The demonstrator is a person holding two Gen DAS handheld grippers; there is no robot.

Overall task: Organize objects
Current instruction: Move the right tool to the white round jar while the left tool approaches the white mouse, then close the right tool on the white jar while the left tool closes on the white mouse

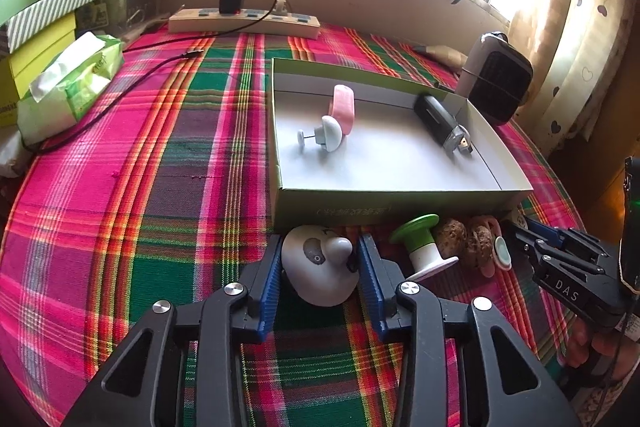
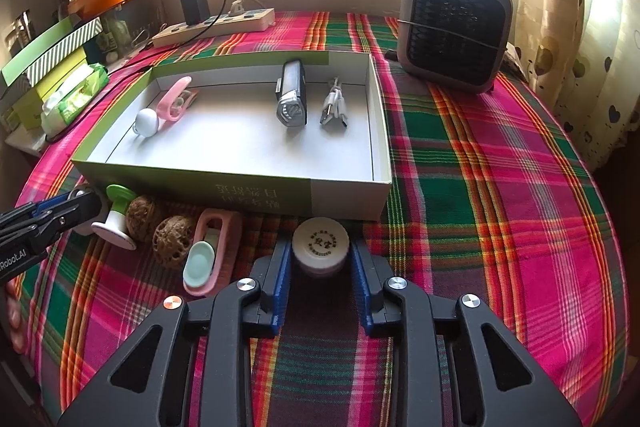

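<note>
My left gripper point(image 1: 319, 259) clasping a white duck-shaped toy point(image 1: 320, 269) on the plaid cloth point(image 1: 140, 167), my right gripper point(image 2: 320, 259) clamped around a round white jar point(image 2: 320, 247), both just before the open box point(image 2: 344, 193).

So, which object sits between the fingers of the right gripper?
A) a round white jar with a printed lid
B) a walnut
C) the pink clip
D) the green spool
A: in the right wrist view the right gripper has the round white jar between its blue pads.
</note>
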